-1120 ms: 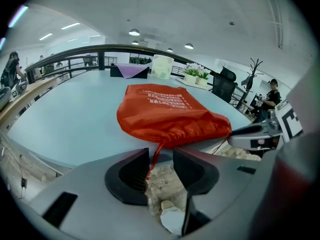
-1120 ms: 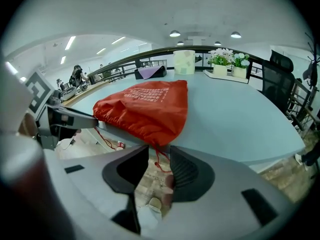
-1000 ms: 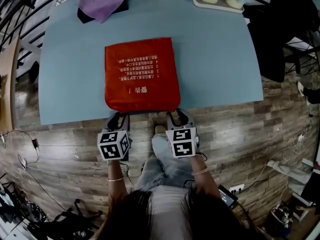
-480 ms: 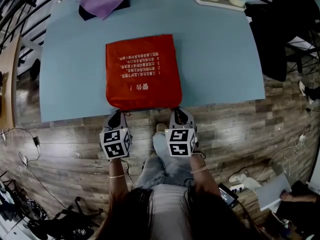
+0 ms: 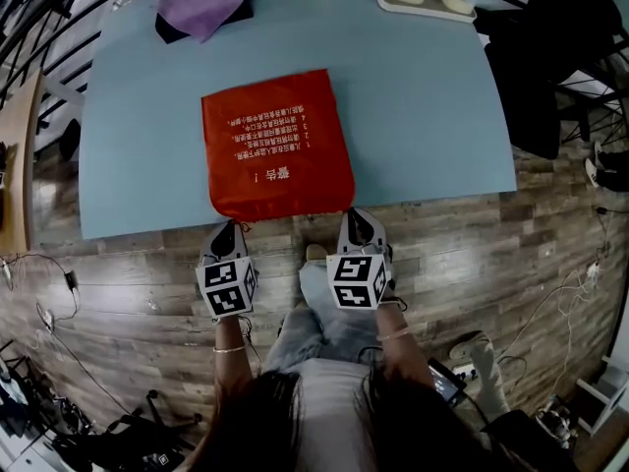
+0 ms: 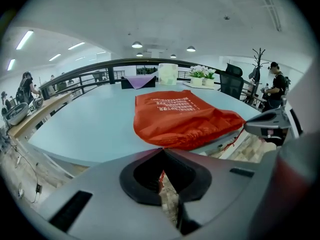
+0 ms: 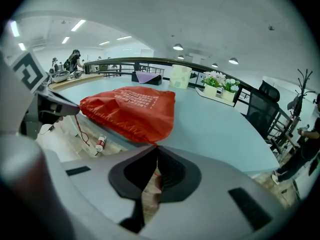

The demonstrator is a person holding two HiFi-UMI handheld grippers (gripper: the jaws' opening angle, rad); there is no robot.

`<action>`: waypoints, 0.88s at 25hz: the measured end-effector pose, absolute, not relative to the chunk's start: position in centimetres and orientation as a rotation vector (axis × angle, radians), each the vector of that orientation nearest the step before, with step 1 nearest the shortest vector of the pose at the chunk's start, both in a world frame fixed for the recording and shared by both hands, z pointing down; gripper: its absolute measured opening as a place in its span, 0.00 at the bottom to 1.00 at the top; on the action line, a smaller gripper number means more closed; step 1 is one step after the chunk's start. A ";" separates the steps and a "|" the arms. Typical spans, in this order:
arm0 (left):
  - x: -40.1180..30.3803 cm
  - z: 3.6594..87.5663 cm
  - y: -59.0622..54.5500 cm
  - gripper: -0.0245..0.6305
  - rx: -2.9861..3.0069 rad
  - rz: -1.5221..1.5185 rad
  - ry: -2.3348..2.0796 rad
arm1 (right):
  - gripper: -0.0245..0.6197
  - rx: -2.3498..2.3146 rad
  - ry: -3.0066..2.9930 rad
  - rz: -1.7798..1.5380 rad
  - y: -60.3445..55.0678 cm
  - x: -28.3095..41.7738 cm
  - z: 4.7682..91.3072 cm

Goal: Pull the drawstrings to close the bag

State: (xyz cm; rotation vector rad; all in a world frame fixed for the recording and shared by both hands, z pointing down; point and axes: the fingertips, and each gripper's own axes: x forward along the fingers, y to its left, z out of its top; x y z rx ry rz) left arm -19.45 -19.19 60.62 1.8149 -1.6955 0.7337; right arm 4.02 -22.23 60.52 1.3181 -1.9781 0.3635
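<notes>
The red drawstring bag (image 5: 277, 144) lies on the table (image 5: 423, 116), its mouth edge nearest the person. The left gripper (image 5: 231, 228) and right gripper (image 5: 359, 216), jaws just closed, each seemingly pinch a red drawstring (image 6: 161, 177) at that edge's corners.

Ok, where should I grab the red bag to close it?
By the drawstrings at the bag's near corners, from the table's near edge: the mouth lies there, cords trailing off. The left tool and right tool have just closed on them.
</notes>
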 end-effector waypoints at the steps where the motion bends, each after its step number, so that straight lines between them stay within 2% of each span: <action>1: -19.6 60.5 -19.2 0.06 1.814 0.734 -1.698 | 0.08 1.321 -1.977 0.364 -22.3 4.0 60.4; 22: -21.8 60.1 -18.7 0.06 1.778 0.753 -1.721 | 0.08 1.375 -1.930 0.384 -22.8 5.6 60.0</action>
